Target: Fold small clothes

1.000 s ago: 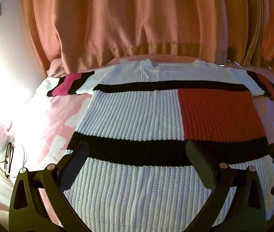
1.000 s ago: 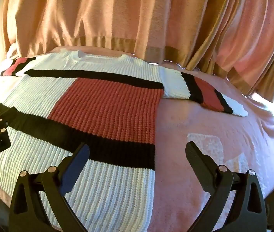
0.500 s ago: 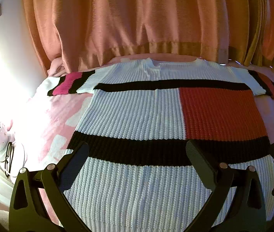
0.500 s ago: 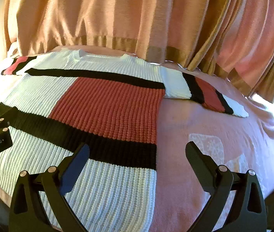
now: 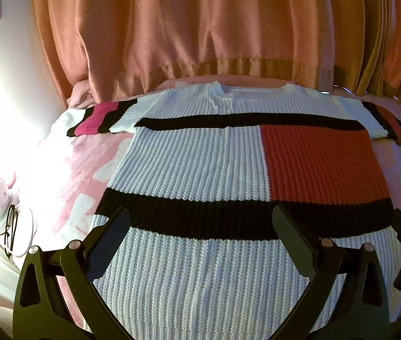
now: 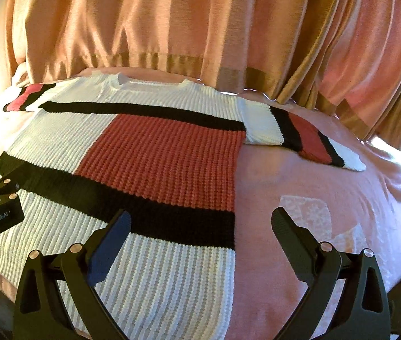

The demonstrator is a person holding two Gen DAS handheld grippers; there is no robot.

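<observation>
Two grippers hang with jaws wide apart and empty above the near hem of a knitted sweater [image 5: 194,170] spread flat, front up, on a pink bedspread [image 6: 299,175]. The left gripper [image 5: 200,223] sits over the white lower panel at 6 o'clock, its tips level with the lower black band; the right gripper [image 6: 200,223] straddles the sweater's right edge, one finger over knit, the other over bedspread. Farther up, a red block fills the chest at 2 o'clock in the left view, beside a white block. Beyond lie a second black band, the neckline at 12 o'clock, and striped sleeves stretched out toward 10 and 2. Orange curtains [image 5: 200,28] hang behind. Glasses [image 5: 10,232] rest at 8 o'clock.
</observation>
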